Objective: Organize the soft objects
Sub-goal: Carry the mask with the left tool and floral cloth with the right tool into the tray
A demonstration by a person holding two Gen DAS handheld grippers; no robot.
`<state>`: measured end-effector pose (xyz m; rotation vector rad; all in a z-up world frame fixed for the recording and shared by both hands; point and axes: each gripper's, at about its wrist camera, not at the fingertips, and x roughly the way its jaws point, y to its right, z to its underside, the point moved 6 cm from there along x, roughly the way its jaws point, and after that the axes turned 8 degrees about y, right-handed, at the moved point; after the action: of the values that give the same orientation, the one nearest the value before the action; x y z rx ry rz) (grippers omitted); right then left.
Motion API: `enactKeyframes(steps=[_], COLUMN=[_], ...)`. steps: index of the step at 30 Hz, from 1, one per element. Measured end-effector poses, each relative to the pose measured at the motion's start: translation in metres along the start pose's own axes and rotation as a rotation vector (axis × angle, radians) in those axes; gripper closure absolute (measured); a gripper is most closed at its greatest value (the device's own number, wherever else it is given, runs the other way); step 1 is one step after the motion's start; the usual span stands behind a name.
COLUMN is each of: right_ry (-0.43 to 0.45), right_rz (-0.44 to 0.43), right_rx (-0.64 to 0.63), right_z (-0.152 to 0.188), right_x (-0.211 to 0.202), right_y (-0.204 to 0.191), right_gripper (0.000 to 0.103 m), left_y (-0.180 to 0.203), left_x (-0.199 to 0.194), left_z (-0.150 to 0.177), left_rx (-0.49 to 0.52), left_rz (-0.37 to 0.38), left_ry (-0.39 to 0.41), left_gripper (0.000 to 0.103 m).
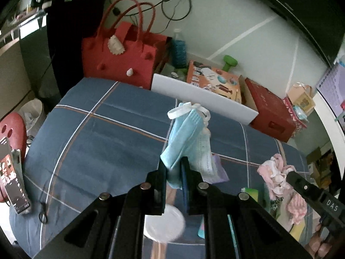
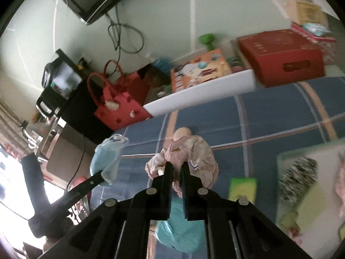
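Clearly both tools are loaded: left gripper [image 1: 174, 168] pinches the pale-blue pleated face masks [image 1: 187, 138], right gripper [image 2: 177, 168] clamps the pink frilly doll [image 2: 189, 151], both hanging above the blue checked bedsheet [image 1: 90, 142], masks left of doll.

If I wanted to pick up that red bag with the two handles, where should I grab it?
Probably by the two looped handles. The red bag stands upright at the far edge of the bed, and the handles arch above its top with open space beneath. Come from above and close around both loops near their peak. The flat, wide sides look too broad to pinch.
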<state>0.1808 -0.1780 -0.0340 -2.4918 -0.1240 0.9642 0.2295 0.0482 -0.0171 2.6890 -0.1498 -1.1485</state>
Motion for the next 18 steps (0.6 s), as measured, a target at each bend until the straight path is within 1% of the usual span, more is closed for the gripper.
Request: enactKeyframes(steps=[6,8,9,12,14,18], right_ry=[0.052,0.068,0.074,0.094,0.103,0.125], right_rz=[0.065,0.084,0.094,0.124,0.143,0.178], right_rx=[0.048,0.056,0.059,0.074,0.092,0.138], right_z=[0.013,0.016,0.017,0.020,0.020,0.017], right_x=[-0.038,-0.049,-0.053,-0.064,-0.068,-0.082], right_y=[0.032,0.040,0.044,0.060,0.071,0.103], right_gripper=[0.095,0.095,0.095,0.095,0.095,0.095], left_y=[0.043,0.061,0.072,0.104,0.128,0.165], left_x=[-0.016,-0.017,-0.015,-0.012,-0.014,-0.016], left_z=[0.014,0.023,0.029,0.044,0.052,0.065], left_rx=[0.051,0.063,0.077,0.142,0.204,0.275], left_rz=[0.023,0.052,0.073,0.126,0.153,0.195], left_ry=[0.026,0.028,0.015,-0.010,-0.009,-0.013], left_gripper=[0.091,0.091,0.091,0.091,0.091,0.091])
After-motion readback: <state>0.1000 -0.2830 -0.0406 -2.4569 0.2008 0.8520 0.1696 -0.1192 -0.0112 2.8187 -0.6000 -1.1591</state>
